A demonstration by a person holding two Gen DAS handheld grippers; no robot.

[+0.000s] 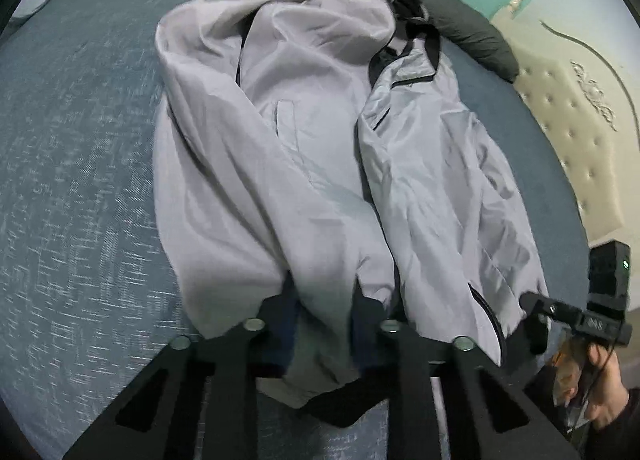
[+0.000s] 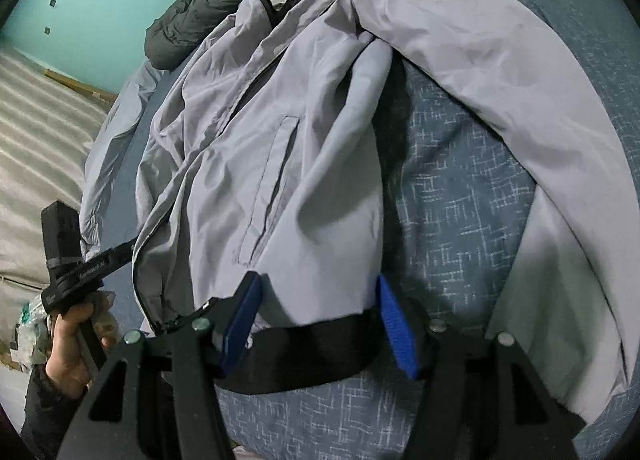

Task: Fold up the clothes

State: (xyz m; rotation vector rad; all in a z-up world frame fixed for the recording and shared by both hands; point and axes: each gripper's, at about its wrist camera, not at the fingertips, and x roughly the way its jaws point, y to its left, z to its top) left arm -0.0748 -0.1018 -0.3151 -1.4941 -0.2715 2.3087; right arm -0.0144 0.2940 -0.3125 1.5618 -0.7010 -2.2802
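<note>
Left wrist view: grey jacket [image 1: 304, 148] lies on the blue bed [image 1: 76, 164], long axis running from hem, nearest, to collar at the far pillows [image 1: 476, 40]. Left tool [image 1: 324, 296] is clenched on bunched hem fabric. Open bedspread lies to the jacket's left; a padded headboard [image 1: 568, 128] bounds the other side.

Right wrist view: right tool [image 2: 316, 324] stands released, blue pads [image 2: 396, 324] straddling the black hem band [image 2: 312, 352] without pressing it. One sleeve [image 2: 516, 108] curves over bare bedspread.
</note>
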